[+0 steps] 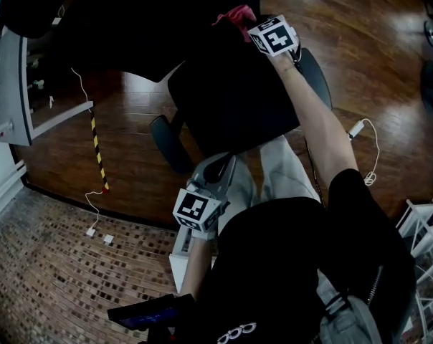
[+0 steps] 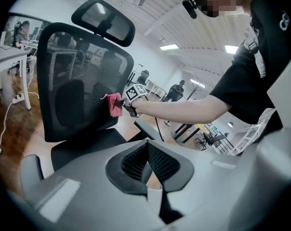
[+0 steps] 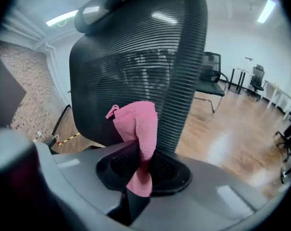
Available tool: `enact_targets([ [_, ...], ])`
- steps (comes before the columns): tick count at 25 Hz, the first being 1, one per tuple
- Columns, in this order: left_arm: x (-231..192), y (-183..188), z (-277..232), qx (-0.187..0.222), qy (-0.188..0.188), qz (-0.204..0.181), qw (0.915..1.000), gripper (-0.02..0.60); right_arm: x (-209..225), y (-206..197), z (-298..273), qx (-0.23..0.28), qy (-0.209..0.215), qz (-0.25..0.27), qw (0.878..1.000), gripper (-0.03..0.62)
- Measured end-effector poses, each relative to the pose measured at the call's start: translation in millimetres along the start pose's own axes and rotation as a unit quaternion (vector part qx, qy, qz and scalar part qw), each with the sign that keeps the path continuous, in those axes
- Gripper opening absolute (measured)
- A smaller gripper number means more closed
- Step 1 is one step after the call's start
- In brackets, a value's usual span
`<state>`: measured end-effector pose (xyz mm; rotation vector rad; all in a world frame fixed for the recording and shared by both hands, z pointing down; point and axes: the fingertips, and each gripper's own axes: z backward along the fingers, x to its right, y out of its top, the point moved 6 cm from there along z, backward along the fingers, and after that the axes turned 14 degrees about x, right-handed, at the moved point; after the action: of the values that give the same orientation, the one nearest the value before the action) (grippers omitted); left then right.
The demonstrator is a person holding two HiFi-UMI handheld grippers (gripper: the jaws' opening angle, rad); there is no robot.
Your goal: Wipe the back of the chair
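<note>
Right tongs (image 3: 136, 174) clamp the pink fabric cloth (image 3: 136, 121), apparently against the black mesh chair back (image 3: 136, 47); left tongs (image 2: 148, 160) together, empty; sweep across next.

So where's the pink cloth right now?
The pink cloth is gripped in the right tool, up against the chair's mesh backrest; in the head view it sits top centre, left of that tool's marker cube.

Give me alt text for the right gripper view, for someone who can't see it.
The right gripper is shut on a pink cloth, held up in front of a black mesh chair back. Behind lie a wooden floor and more office chairs.
</note>
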<state>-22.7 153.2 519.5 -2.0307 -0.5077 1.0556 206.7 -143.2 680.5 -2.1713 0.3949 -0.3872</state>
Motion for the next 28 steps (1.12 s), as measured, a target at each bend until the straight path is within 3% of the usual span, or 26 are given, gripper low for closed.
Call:
enact_targets([
  [8,10.1,1.1,-18.4,-0.019,-0.03,-0.01,0.9993,-0.011,56.8,-13.9,46.0,0.004,-0.106,-0.086,0.991,0.05],
  [12,9.4,-1.4,-18.3,-0.023,-0.035,-0.01,0.9991,-0.011,64.4,-18.8,59.9,-0.007,-0.154,-0.064,0.986,0.049],
  [15,7.5,-1.7,-15.5,-0.024,-0.037,-0.009,0.999,-0.011,49.9,-25.6,48.4,-0.048,-0.149,-0.002,0.988,0.049],
  [19,0.7,-3.4,-6.4,-0.024,-0.028,-0.004,0.9993,-0.011,24.0,-40.4,17.0,-0.089,-0.118,0.031,0.989,0.05],
  [28,-20.2,-15.4,37.4,-0.011,0.001,0.011,0.9999,-0.011,-48.2,-41.6,-20.5,-0.081,-0.052,0.078,0.992,0.049],
])
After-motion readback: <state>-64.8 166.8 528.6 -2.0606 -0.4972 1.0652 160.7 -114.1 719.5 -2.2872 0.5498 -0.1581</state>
